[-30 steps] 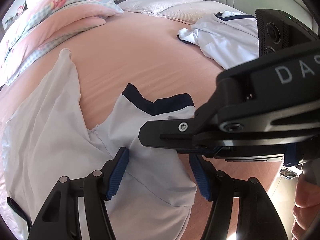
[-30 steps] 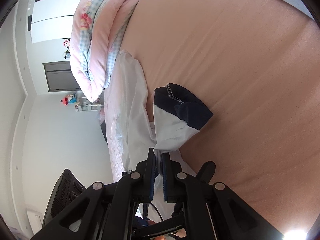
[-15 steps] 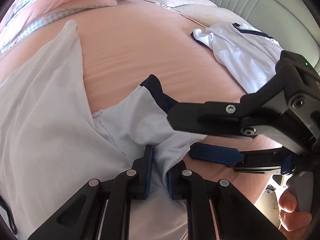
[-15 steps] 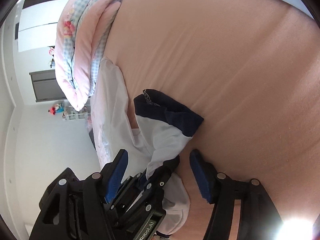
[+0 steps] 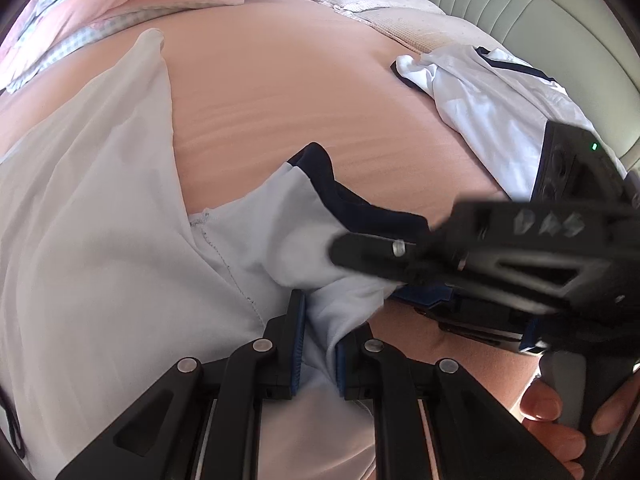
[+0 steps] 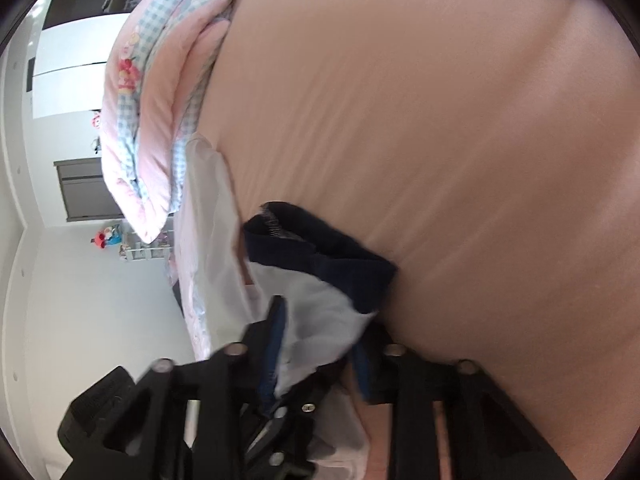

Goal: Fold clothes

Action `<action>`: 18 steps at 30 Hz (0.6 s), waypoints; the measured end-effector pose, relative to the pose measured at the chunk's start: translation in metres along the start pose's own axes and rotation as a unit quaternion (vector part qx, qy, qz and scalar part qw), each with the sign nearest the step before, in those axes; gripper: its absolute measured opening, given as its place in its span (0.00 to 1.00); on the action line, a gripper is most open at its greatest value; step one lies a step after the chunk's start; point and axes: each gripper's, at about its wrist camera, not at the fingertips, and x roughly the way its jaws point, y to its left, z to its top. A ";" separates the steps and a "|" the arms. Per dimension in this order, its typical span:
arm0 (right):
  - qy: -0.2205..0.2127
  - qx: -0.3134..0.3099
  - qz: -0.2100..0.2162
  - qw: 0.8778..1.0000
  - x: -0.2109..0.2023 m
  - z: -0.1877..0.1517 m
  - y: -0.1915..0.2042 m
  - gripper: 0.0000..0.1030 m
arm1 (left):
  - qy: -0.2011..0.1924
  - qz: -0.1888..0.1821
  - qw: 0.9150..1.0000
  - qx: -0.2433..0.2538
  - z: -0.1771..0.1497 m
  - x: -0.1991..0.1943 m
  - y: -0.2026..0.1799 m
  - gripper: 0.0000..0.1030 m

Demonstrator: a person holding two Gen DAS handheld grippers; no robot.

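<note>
Moved: right gripper (image 6: 316, 348) has just been closing onto the sleeve (image 5: 304, 240).
Left gripper (image 5: 318, 340): pinching sleeve base.
Why: both grips likely steady the fold.

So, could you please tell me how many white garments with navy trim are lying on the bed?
2. One white shirt lies close by, its navy-cuffed sleeve pinched by both grippers; a second garment lies farther off near the headboard. Others may be out of view.

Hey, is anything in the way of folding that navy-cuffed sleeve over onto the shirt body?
Nothing visible. The left gripper is clamped on the sleeve, and the shirt body beside it has nothing lying on it.
</note>
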 end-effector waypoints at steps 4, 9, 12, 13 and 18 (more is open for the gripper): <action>-0.006 0.014 0.016 1.000 0.000 -0.001 -0.008 0.00 | -0.002 -0.002 1.000 -0.003 -0.004 0.001 0.004 0.11; -0.018 -0.043 -0.050 0.998 -0.002 -0.005 0.017 0.00 | -0.010 0.002 1.000 0.015 -0.003 0.001 0.009 0.11; -0.030 -0.083 -0.088 0.992 -0.003 -0.010 0.035 0.00 | -0.017 0.005 0.999 0.028 0.003 0.001 0.013 0.11; -0.037 -0.099 -0.098 0.989 -0.004 -0.012 0.041 0.00 | -0.022 0.006 0.999 0.032 0.005 0.000 0.014 0.11; -0.055 -0.177 -0.126 0.975 -0.009 -0.021 0.066 0.01 | -0.021 -0.046 0.999 -0.011 0.014 0.001 0.030 0.11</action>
